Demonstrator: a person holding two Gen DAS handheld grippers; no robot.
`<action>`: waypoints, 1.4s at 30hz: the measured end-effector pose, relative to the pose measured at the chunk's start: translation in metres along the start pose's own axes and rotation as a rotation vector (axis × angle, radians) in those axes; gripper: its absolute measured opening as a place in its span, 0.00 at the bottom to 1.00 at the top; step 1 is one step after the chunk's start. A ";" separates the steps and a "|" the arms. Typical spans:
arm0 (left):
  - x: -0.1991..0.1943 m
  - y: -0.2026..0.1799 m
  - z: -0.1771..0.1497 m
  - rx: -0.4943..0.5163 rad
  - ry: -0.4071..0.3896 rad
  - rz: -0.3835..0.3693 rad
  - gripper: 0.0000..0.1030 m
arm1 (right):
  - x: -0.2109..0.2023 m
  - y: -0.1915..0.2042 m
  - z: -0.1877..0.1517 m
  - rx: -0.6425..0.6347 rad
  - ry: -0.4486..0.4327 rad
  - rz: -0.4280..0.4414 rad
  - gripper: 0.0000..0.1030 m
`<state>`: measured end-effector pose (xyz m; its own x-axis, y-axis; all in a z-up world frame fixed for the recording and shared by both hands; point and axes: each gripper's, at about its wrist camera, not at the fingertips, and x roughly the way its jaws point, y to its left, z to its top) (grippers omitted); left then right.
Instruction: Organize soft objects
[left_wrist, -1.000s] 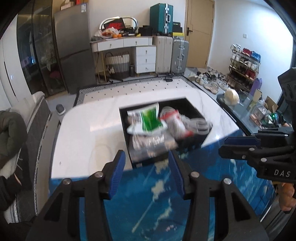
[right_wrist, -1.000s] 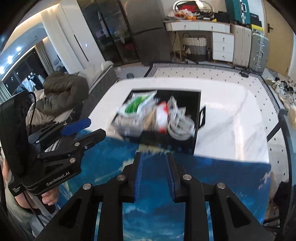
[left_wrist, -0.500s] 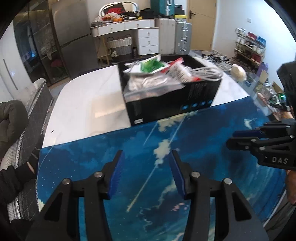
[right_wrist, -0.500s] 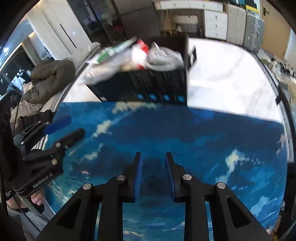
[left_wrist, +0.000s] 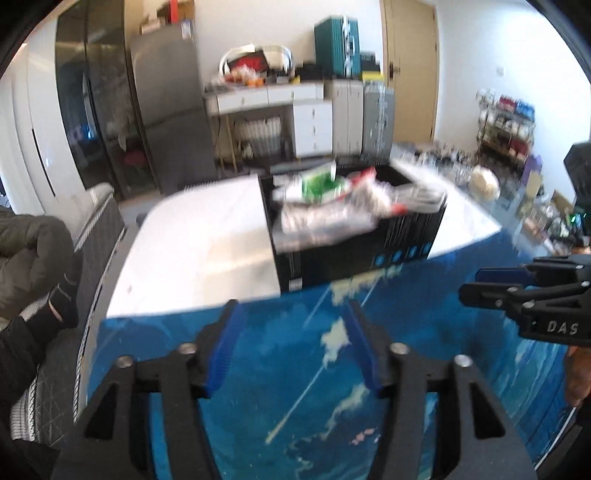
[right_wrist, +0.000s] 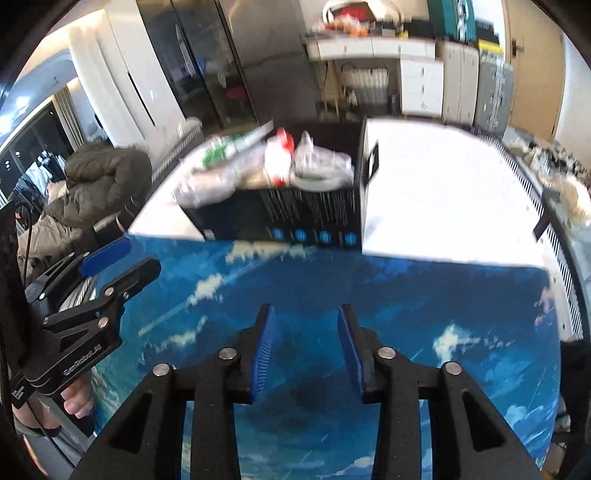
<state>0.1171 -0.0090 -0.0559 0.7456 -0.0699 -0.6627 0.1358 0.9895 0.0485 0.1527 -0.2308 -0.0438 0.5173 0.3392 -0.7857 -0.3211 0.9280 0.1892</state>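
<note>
A black box stands at the far edge of the blue sky-print mat, heaped with soft plastic-bagged items, one green and white, one red and white. It also shows in the right wrist view. My left gripper is open and empty over the mat, short of the box. My right gripper is open and empty over the mat, also short of the box. Each gripper shows in the other's view: the right one, the left one.
The mat lies on a white marble table. A sofa with a dark jacket is to the left. Drawers, suitcases and a shoe rack stand at the back of the room.
Both grippers dipped toward the mat and have risen and tilted back up. The right gripper's jaws have opened wider. The box and its contents stay in place.
</note>
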 end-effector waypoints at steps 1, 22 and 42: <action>-0.005 0.001 0.002 -0.004 -0.027 -0.001 0.90 | -0.005 0.002 0.001 -0.007 -0.031 -0.005 0.41; -0.052 0.001 0.001 -0.088 -0.315 0.086 1.00 | -0.065 0.019 -0.003 -0.104 -0.429 -0.092 0.82; -0.061 -0.005 -0.001 -0.089 -0.338 0.099 1.00 | -0.064 0.021 -0.004 -0.110 -0.427 -0.091 0.83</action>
<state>0.0704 -0.0099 -0.0166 0.9279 0.0034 -0.3728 0.0063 0.9997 0.0247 0.1098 -0.2338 0.0080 0.8212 0.3116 -0.4781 -0.3296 0.9429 0.0484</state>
